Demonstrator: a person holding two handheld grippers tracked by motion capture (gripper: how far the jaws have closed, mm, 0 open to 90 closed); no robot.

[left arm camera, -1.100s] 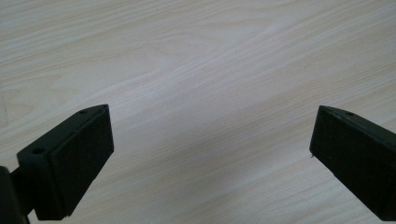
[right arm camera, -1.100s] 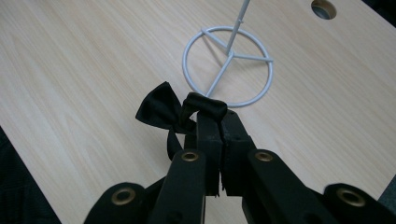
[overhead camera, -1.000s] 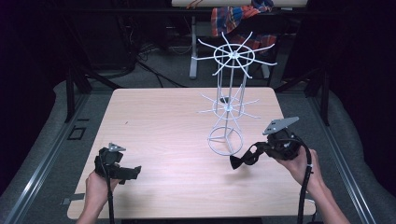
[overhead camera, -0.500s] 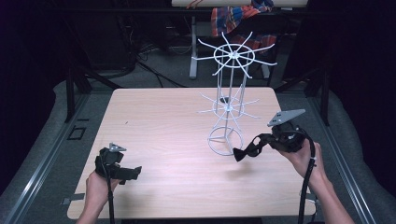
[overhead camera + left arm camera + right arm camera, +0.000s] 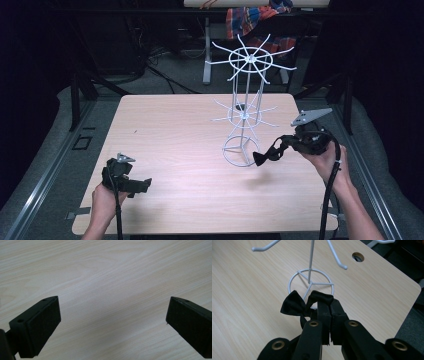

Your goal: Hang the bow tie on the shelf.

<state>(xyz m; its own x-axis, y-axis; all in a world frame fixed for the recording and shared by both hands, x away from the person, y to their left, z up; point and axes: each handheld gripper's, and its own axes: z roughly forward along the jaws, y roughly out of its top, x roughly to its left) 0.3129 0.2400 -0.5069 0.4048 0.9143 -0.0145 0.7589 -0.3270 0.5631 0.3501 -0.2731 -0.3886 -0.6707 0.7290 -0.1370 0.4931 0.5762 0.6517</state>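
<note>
A white wire rack (image 5: 246, 95) with two tiers of spoke hooks stands on the wooden table (image 5: 180, 130), its ring base (image 5: 311, 283) just ahead of my right gripper. My right gripper (image 5: 280, 149) is shut on the strap of a black bow tie (image 5: 295, 305), which hangs off the jaw tips just above the table, beside the ring base (image 5: 240, 150). In the high view the bow tie (image 5: 262, 157) dangles at the gripper's left end. My left gripper (image 5: 139, 185) rests low at the table's front left, open, with bare wood between its fingers (image 5: 37, 325).
A round cable hole (image 5: 358, 256) sits in the table behind the rack. Beyond the table's far edge stand a metal stand leg (image 5: 206, 50) and a plaid cloth (image 5: 250, 17). Dark floor and rails surround the table.
My right gripper has carried the bow tie slightly up and away from the person, closer to the rack's base. The left gripper has stayed put.
</note>
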